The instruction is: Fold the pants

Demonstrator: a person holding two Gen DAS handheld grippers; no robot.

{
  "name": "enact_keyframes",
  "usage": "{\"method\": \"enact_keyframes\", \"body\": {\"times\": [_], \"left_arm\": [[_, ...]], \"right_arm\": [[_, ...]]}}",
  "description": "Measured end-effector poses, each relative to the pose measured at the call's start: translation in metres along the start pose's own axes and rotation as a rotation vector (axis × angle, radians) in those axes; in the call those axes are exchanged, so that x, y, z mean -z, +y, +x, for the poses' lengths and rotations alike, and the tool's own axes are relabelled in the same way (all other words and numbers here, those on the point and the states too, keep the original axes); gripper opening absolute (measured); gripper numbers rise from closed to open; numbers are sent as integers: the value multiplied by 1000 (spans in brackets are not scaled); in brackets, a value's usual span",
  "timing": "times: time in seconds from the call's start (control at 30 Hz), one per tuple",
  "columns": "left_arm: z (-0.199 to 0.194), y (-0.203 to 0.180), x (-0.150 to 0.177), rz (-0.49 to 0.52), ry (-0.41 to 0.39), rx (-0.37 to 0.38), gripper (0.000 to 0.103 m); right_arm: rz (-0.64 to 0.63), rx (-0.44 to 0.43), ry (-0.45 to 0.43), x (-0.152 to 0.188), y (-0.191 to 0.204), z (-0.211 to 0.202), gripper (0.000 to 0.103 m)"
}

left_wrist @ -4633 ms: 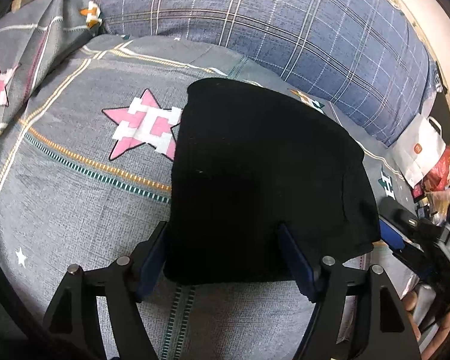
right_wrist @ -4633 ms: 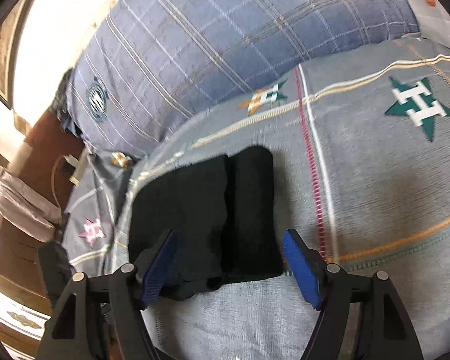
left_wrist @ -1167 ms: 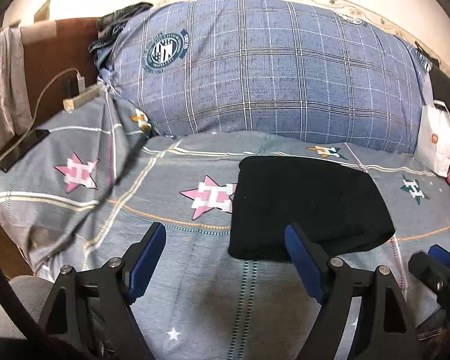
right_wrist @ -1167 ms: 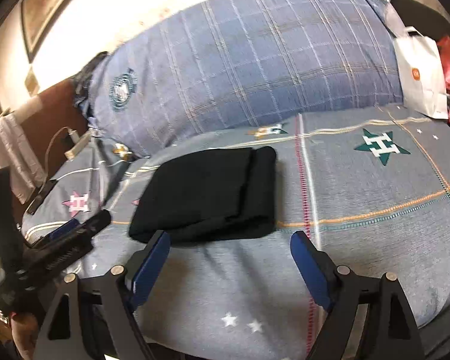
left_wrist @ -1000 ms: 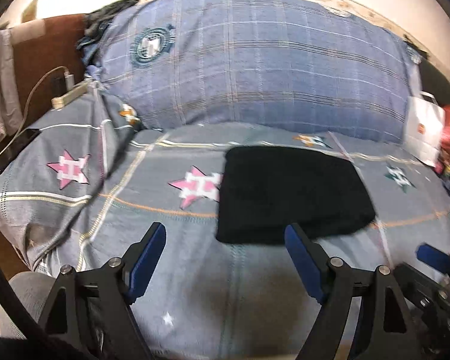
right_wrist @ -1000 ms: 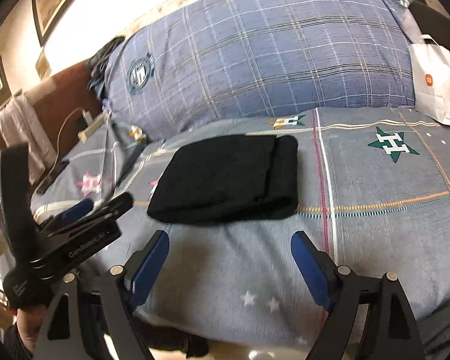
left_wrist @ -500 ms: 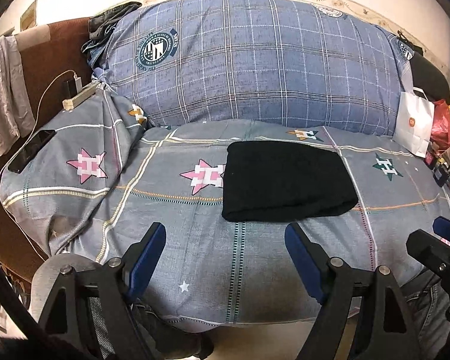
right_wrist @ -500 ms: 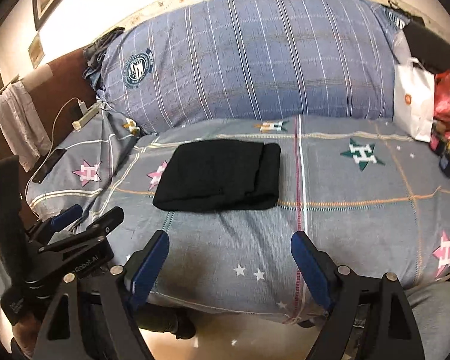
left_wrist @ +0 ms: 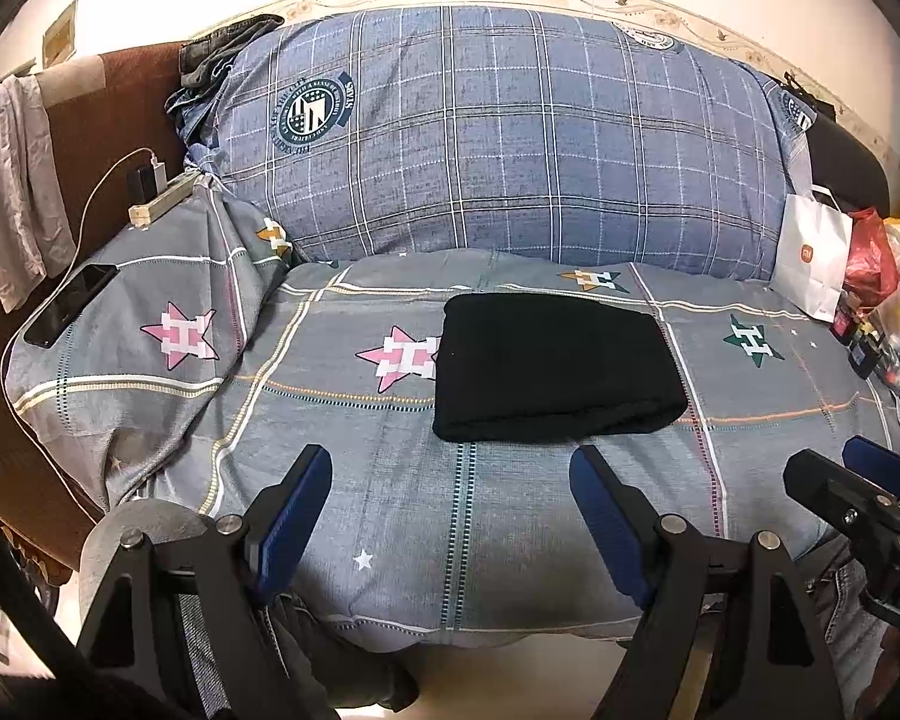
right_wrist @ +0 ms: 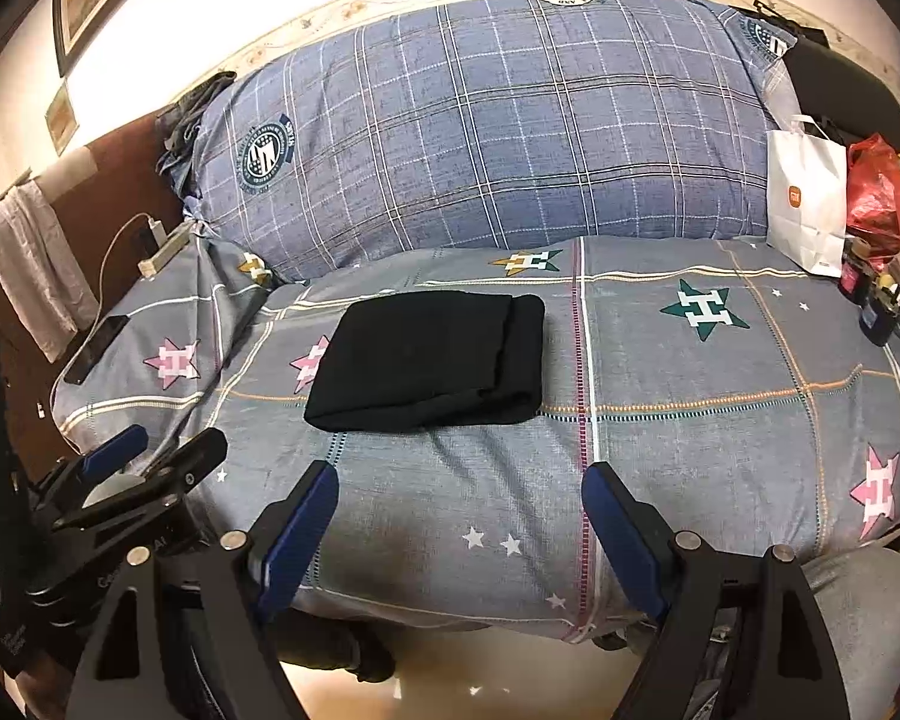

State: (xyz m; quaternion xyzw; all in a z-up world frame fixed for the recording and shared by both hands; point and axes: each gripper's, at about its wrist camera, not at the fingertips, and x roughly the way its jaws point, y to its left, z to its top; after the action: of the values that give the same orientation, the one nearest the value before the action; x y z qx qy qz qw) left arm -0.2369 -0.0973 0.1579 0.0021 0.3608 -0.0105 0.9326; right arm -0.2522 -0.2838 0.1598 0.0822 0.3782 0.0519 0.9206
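Note:
The black pants lie folded into a compact rectangle on the grey star-patterned bed cover; they also show in the right wrist view, with the folded layers at their right end. My left gripper is open and empty, held back over the bed's front edge, apart from the pants. My right gripper is open and empty, also back at the front edge. Each gripper shows at the side of the other's view.
A big blue plaid pillow fills the back. A phone and a power strip lie at the left. A white paper bag and red bag with clutter stand at the right.
Both grippers have drawn back from the folded pants and away from the bed, so the whole bed now shows. The pants have stayed in place.

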Motion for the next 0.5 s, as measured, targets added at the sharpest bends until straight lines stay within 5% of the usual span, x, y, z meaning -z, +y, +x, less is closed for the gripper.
{"method": "enact_keyframes", "body": {"times": [0.5], "left_arm": [[1,-3,2,10,13,-9,82]], "right_arm": [[8,-15,4,2,-2,3,86]]}}
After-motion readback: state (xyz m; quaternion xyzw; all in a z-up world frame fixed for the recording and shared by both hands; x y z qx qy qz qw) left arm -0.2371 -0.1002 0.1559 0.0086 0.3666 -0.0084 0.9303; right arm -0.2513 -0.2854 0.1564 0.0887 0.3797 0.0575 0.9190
